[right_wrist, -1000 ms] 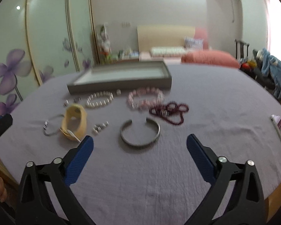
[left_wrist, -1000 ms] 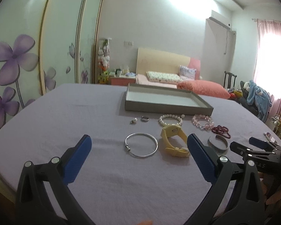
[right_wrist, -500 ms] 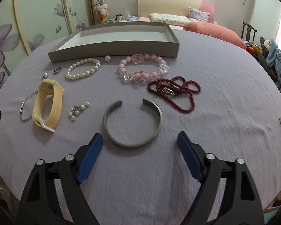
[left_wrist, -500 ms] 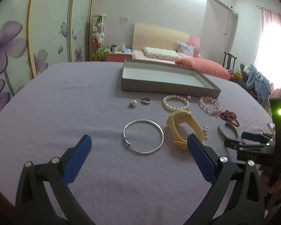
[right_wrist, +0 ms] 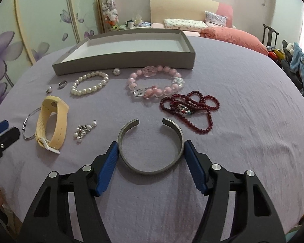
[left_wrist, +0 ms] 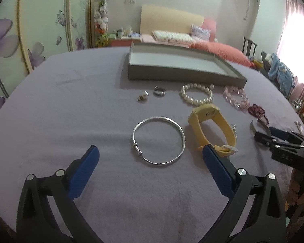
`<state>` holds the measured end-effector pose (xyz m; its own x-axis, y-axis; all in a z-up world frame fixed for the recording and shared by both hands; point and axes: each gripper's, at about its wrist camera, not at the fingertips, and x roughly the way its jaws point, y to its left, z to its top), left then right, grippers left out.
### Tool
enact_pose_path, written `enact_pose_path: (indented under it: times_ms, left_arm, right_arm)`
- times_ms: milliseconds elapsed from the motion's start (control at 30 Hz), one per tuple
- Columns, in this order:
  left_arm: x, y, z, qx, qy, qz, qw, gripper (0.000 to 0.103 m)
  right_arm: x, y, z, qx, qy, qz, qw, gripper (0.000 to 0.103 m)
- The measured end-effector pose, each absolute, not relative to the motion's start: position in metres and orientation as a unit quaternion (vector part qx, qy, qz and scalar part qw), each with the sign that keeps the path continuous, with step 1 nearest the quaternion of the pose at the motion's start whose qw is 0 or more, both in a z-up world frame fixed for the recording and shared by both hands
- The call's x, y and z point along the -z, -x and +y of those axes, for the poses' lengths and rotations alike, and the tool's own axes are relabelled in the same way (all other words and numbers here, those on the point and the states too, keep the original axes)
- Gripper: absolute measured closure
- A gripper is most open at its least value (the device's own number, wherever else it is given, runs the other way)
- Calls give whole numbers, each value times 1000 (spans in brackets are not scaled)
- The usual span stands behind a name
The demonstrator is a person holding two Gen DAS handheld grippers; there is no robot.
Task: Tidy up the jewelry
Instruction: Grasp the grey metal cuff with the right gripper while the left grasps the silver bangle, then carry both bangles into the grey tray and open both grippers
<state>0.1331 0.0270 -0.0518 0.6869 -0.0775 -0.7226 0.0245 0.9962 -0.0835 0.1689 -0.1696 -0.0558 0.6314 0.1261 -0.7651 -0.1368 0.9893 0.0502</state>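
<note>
A: Where is the grey cuff bangle (right_wrist: 150,149) sitting relative to the right gripper (right_wrist: 151,154)?

B: Right between its blue pads (right_wrist: 109,168), flat on the purple cloth (right_wrist: 243,105), with its gap pointing away from the claw. The jaws have just been closing and are now standing at the cuff's two sides; whether they are already pressing it, I cannot tell.

A: And the left gripper (left_wrist: 150,158)?

B: Its jaws are gaping wide, holding nothing. The silver bangle (left_wrist: 159,140) is lying just ahead of its tips, between the two fingers' lines. The yellow watch (left_wrist: 212,128) is lying just past the right finger.

A: The tray?

B: The grey tray (right_wrist: 123,60) is sitting well beyond both claws, behind the pearl bracelet (right_wrist: 90,83), the pink bead bracelet (right_wrist: 156,85) and the dark red beads (right_wrist: 190,107).
</note>
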Motion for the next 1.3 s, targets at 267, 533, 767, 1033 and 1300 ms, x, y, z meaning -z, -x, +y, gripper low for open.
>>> enact_pose_path:
  times_ms: [267,533,767,1033,1300]
  left_arm:
    - [69,-161,16,23,-13,448,894,10]
    - [70,-178,8,23,-18,448,893,13]
    - [68,-175,5,22,-22,436,899,30]
    - [68,-173,3,23,-21,432,901,34]
    - [66,-167,13,17,0,423,906,35]
  right_arm:
    - [55,-176,-172,-74,-6,424,903,37]
    - [55,-176,-174,-80,-12,422,903,37]
    - [54,-178,-176,-79,-16,423,902,37]
    - [53,-177,-175,-84,-18,421,903,37]
    - [47,-174,-173,-90,-16,408,908,37]
